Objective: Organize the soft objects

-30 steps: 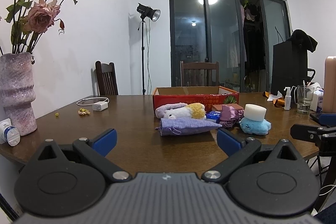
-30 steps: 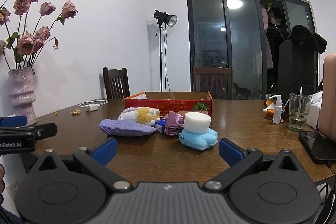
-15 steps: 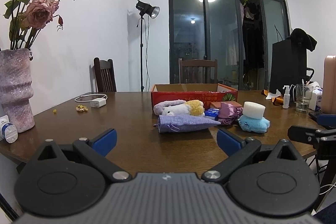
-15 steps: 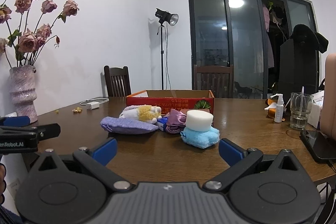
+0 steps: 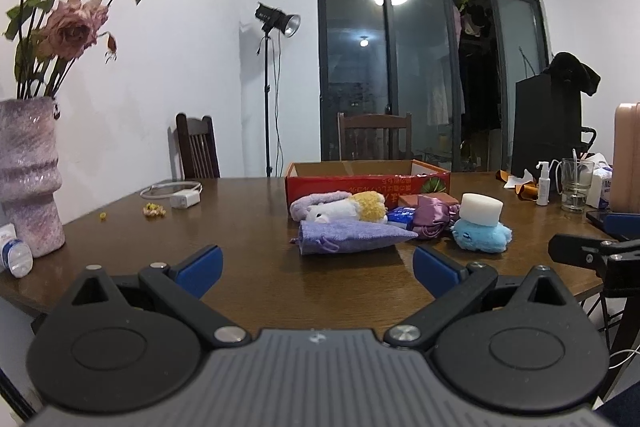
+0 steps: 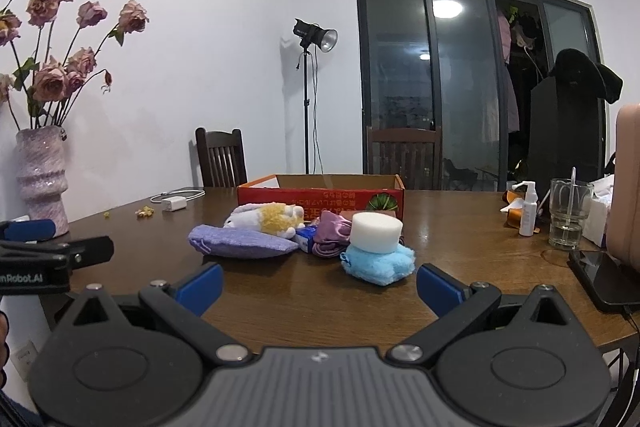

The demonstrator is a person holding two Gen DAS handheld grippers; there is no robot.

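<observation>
Hovering short of the purple pouch (image 5: 352, 235) and blue plush (image 6: 378, 263), both claws (image 5: 316, 265) (image 6: 319, 285) gape empty.

A dark brown wooden table (image 5: 248, 227) carries everything. At its left edge stands a mottled pink ceramic vase (image 5: 30, 175), with a small white bottle (image 5: 16, 255) lying beside it. Farther back lie a white charger with its coiled cable (image 5: 182, 197) and some yellowish crumbs (image 5: 154, 211). Mid-table sits a shallow red cardboard box (image 5: 366, 183), and before it a lavender drawstring pouch (image 5: 352, 237), a white-and-yellow plush toy (image 5: 348, 209), crumpled purple satin cloth (image 5: 434, 217) and a fluffy light-blue plush (image 5: 482, 237). At the right stand a clear glass (image 6: 568, 213), a white spray bottle (image 6: 528, 209) and a black phone (image 6: 600, 273).
</observation>
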